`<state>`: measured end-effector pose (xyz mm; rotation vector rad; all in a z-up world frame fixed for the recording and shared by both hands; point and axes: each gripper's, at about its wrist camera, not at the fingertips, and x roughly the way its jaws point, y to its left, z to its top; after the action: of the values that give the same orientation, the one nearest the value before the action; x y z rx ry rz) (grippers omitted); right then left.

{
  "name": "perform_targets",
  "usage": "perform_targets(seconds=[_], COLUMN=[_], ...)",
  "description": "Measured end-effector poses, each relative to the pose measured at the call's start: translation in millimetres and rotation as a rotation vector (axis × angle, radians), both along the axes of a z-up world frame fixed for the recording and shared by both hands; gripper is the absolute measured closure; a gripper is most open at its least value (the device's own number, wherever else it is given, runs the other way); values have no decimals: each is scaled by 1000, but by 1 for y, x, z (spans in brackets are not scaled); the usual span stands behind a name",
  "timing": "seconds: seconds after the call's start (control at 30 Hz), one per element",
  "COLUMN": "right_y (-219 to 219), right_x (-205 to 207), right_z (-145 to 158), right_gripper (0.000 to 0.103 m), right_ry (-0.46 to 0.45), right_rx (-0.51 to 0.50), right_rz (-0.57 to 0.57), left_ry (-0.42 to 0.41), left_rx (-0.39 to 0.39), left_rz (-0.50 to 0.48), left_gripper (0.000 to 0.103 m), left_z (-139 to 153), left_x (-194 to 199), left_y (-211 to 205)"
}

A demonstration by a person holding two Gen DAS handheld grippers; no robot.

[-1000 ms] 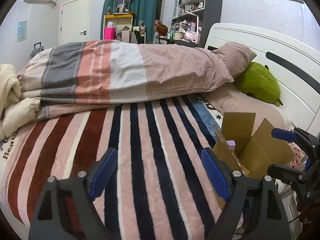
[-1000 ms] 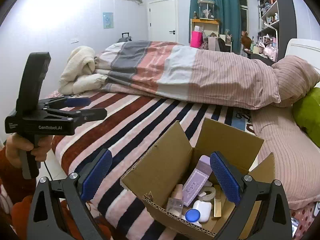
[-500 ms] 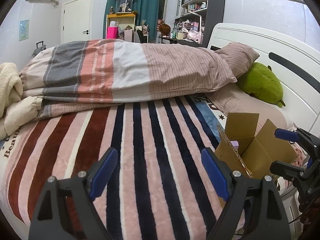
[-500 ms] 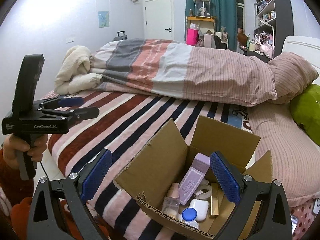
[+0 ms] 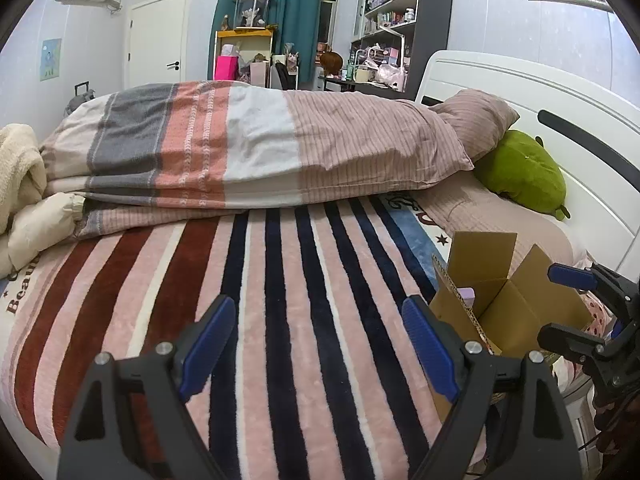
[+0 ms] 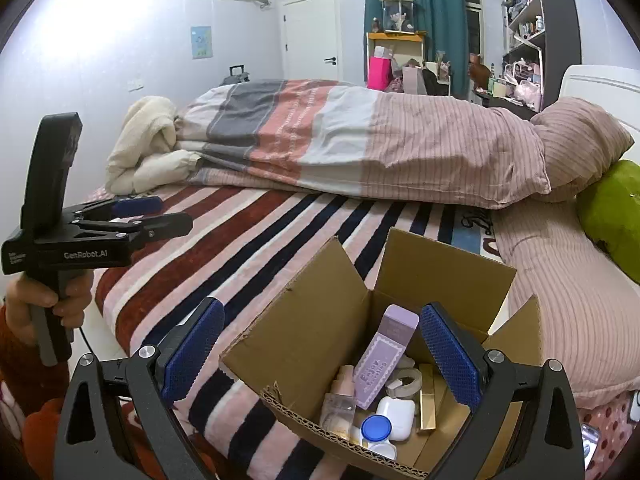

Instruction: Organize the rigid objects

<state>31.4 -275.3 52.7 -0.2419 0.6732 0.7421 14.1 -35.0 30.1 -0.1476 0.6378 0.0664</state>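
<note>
An open cardboard box sits on the striped blanket near the bed's front edge; it also shows in the left wrist view. Inside lie a purple carton, a clear bottle, a white case, a blue-capped jar, a tape roll and a gold stick. My right gripper is open and empty, just above the box's near side. My left gripper is open and empty over the blanket, left of the box; it also shows in the right wrist view.
A folded striped duvet lies across the bed behind the blanket. A pink pillow and a green plush rest by the white headboard. A cream blanket is bundled at the far left.
Both grippers have drifted slightly; the box sits a little lower and further right in the left wrist view. Both stay open and empty.
</note>
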Motion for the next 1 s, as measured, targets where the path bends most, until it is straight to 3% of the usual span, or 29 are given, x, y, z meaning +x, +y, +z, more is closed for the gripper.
perform_targets(seconds=[1.0], right_y=[2], right_x=[-6], right_z=[-2], right_gripper=[4], right_ry=[8], right_rx=[0], right_rz=[-20], left_ry=[3], left_rx=[-5], left_rz=[4], left_gripper=[19], left_z=[-3], left_x=[0], left_y=[1])
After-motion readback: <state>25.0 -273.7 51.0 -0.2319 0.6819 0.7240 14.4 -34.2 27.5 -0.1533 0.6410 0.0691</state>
